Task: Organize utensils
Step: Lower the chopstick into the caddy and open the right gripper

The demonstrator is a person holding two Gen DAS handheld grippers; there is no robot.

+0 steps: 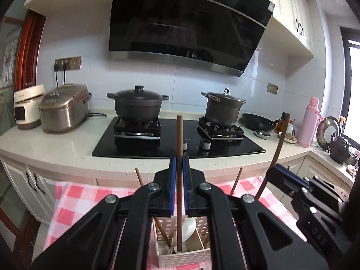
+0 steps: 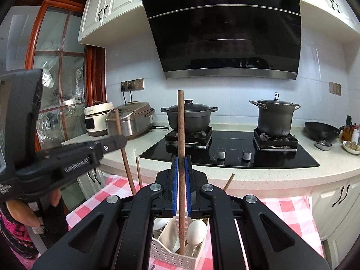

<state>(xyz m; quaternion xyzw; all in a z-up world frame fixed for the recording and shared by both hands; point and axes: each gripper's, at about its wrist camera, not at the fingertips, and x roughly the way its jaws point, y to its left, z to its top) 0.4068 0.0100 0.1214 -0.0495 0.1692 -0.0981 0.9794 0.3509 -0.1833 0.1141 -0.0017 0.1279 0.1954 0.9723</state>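
Note:
My left gripper [image 1: 179, 164] is shut on a brown wooden chopstick [image 1: 179, 135] held upright, its lower end inside the white slotted utensil basket [image 1: 180, 258]. My right gripper [image 2: 181, 164] is shut on another brown wooden chopstick [image 2: 181, 123], also upright, its lower end in the same basket [image 2: 173, 256]. The basket holds white spoons [image 1: 187, 227] and more chopsticks [image 1: 235, 181]. The right gripper shows in the left wrist view [image 1: 277, 166], the left gripper in the right wrist view [image 2: 119, 140]. The basket stands on a pink checked cloth [image 1: 74, 202].
Behind the cloth is a counter [image 1: 56, 148] with a black gas hob [image 1: 180, 139], two pots [image 1: 137, 105], two rice cookers [image 1: 64, 108], a wok [image 1: 258, 120], a pink flask [image 1: 311, 121] and a kettle [image 1: 339, 148]. A range hood [image 1: 186, 22] hangs above.

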